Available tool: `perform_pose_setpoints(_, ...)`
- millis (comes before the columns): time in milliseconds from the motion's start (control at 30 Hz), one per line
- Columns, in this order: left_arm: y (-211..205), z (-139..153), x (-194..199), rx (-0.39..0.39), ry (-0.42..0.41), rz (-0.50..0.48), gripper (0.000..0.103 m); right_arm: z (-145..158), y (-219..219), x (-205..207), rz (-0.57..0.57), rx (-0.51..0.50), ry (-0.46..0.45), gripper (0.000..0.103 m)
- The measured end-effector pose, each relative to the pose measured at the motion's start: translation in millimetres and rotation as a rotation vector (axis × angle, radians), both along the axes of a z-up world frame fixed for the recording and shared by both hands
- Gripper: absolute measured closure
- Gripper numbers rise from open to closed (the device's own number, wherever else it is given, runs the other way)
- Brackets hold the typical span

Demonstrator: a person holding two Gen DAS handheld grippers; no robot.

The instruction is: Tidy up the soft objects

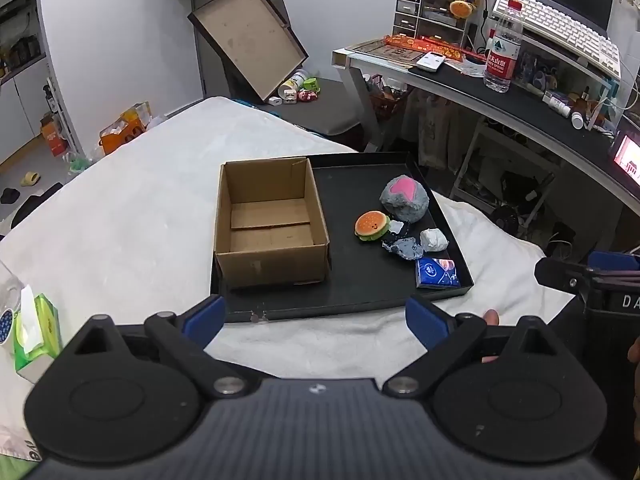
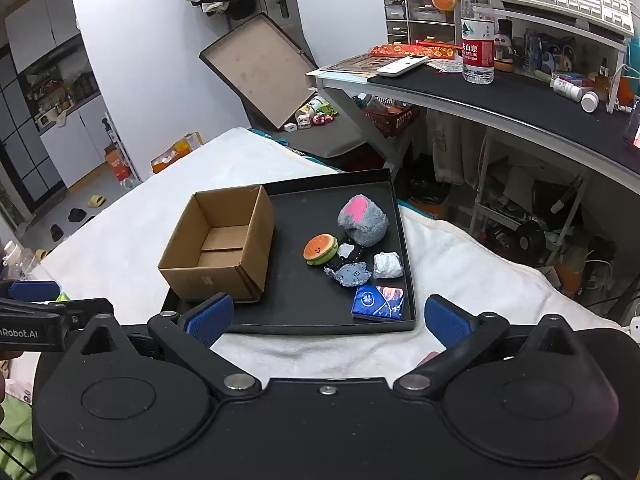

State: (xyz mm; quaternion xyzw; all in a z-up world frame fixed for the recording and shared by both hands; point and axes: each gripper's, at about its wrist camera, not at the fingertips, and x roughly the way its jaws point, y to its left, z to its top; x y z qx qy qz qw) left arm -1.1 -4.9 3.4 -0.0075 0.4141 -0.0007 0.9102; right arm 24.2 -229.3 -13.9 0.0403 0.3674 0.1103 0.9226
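Observation:
A black tray lies on a white-covered bed. On its left part stands an empty open cardboard box. To the right lie a grey plush with a pink patch, a burger toy, a small grey-blue plush, a white crumpled wad and a blue tissue pack. My left gripper and right gripper both hover open before the tray's near edge, nothing between their fingers.
A green tissue box sits at the bed's left. A desk with a water bottle and keyboard stands to the right. A tilted box lid leans at the back.

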Motion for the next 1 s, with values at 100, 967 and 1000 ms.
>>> perform_pose_setpoints(100, 1.1, -0.8, -0.1, -0.002, 0.003, 0.002, 0.007, -1.6, -2.1, 0.8, 0.002, 0.002, -0.004, 0.0)
perform_pose_setpoints(967, 1.4, -3.2, -0.7, 0.001, -0.002, -0.003, 0.007, -4.0, -1.0, 1.7, 0.006, -0.002, 0.0, 0.0)
perform_pose_setpoints(1000, 1.3, -3.4, -0.6, 0.002, -0.001, -0.003, 0.007, -4.1, -1.3, 1.8, 0.007, 0.0, 0.0, 0.0)
